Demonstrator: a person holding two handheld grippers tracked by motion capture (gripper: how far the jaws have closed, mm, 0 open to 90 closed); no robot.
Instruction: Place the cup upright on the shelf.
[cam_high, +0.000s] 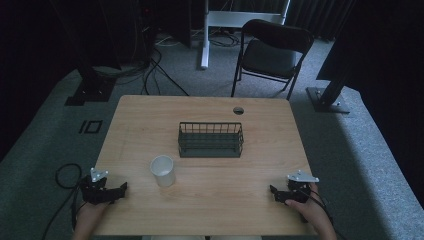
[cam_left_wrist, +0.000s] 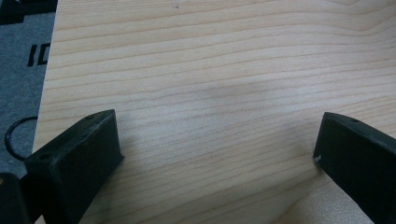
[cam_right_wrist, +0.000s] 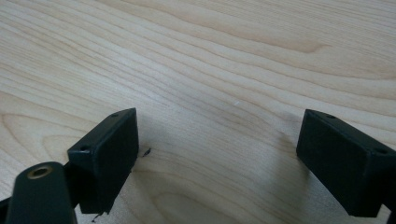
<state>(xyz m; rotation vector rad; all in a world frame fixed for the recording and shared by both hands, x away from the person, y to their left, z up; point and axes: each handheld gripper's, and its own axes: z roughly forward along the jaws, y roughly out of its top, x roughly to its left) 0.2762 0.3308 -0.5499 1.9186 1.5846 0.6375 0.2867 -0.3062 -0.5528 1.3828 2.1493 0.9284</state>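
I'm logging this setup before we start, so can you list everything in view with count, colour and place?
table: 1, light wood, centre
wire basket: 1, dark, middle of table
paper cup: 1, white, upright, nearer and to the left of the basket
folding chair: 1, black, beyond the table
cables: several, black, floor at far left
left gripper: 1, black, near left table edge, jaws apart
right gripper: 1, black, near right edge, jaws apart

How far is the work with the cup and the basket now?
Nothing looks done: the cup stands upright on the table, apart from the basket. Nothing is in hand: the left gripper and right gripper are open near the table's front corners. Any handling is left.
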